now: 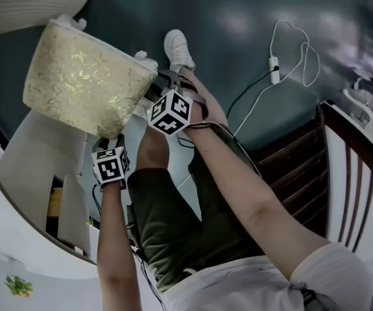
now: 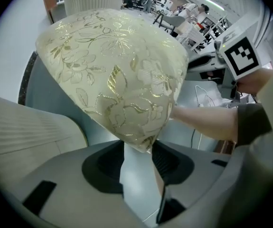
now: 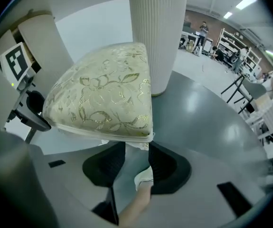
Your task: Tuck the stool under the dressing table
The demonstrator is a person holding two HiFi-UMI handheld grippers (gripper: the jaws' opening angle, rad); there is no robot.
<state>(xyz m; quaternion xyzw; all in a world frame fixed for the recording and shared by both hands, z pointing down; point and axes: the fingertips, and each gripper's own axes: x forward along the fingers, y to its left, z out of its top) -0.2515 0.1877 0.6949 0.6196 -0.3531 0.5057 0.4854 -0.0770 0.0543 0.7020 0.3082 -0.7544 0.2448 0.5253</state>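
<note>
Currently carrying: left gripper and right gripper jaws pinch the stool edge; next, likely slide it under the bench.

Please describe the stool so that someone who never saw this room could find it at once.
Start from the dark floor and go to its left side, beside the white fluted column. There is the stool, gripped at its edge by the left gripper and right gripper. Only it has a thick cream cushion with shiny gold flowers; the furniture beside it is plain white.
</note>
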